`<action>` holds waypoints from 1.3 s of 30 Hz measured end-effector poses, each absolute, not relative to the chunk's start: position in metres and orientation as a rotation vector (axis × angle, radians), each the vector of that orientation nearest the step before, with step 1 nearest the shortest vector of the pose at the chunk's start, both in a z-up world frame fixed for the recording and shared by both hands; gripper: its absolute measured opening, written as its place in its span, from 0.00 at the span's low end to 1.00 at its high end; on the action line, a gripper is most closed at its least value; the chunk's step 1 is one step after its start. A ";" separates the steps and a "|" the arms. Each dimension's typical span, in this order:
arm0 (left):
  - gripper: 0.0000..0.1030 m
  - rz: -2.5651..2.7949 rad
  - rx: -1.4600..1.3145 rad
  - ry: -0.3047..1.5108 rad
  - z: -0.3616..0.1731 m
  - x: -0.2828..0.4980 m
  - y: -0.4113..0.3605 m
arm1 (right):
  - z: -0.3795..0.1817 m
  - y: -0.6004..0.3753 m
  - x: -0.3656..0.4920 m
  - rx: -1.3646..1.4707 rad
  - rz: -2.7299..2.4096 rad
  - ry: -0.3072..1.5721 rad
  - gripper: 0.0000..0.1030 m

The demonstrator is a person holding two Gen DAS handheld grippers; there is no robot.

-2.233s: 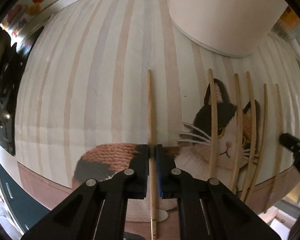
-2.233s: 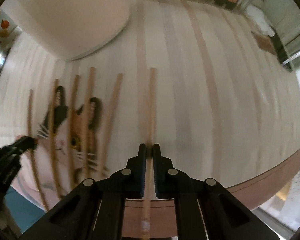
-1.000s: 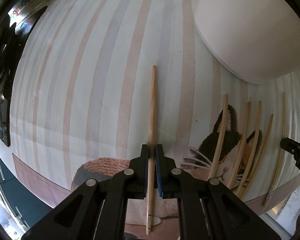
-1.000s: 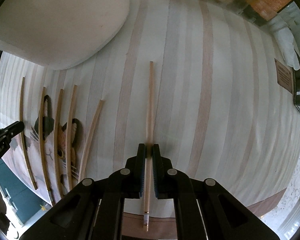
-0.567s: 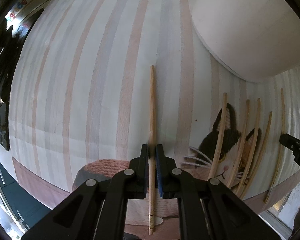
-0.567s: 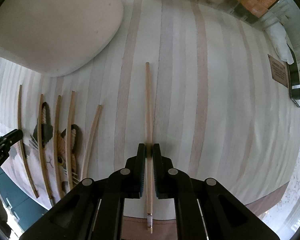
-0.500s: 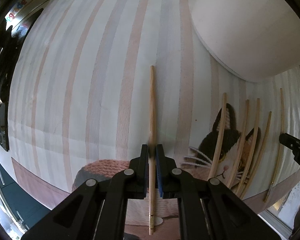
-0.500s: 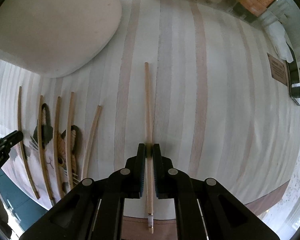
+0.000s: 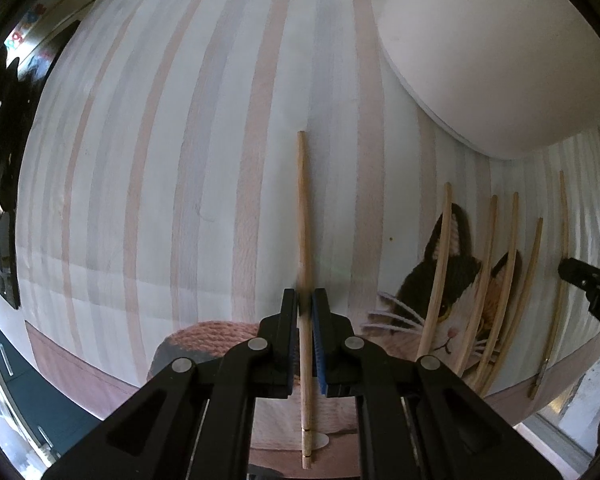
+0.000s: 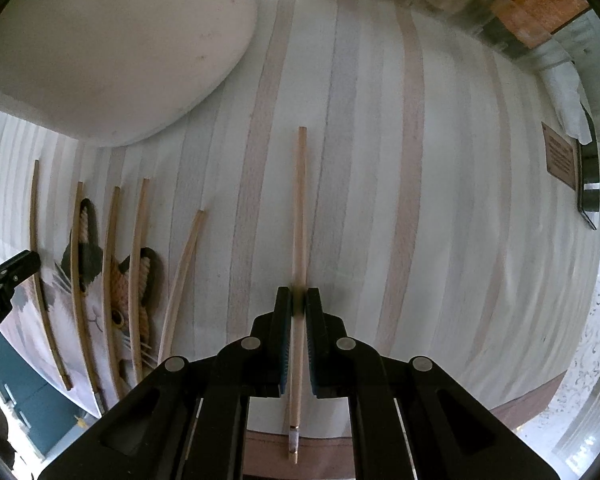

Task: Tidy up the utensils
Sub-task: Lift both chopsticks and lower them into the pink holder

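Both claws have lifted since the earlier frame; my left claw (image 9: 305,300) and right claw (image 10: 299,300) each pinch a chopstick (image 9: 304,240); I'd keep them level toward the row (image 10: 112,280).

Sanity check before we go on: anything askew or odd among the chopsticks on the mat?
One thing: in the right wrist view, the rightmost loose wooden chopstick on the striped cat-print mat leans diagonally, while its neighbours lie roughly parallel. Nothing looks spilled or damaged.
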State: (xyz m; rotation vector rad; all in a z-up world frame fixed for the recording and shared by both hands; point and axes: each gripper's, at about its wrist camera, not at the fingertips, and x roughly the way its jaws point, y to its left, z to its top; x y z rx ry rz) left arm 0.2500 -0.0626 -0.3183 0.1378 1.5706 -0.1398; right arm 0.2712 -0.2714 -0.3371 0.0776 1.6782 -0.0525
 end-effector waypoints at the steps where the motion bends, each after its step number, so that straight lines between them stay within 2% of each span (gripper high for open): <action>1: 0.06 -0.142 0.140 1.570 -0.319 0.249 -0.063 | -0.340 -0.272 0.272 0.075 -0.053 1.679 0.07; 11: 0.05 -0.139 0.125 1.548 -0.318 0.243 -0.062 | -0.345 -0.267 0.273 0.098 -0.076 1.664 0.08; 21: 0.04 -0.145 0.045 1.437 -0.295 0.226 -0.041 | -0.332 -0.280 0.252 0.206 -0.139 1.543 0.07; 39: 0.04 -0.168 -0.003 1.050 -0.131 0.199 -0.027 | -0.160 -0.280 0.205 0.298 -0.162 1.073 0.06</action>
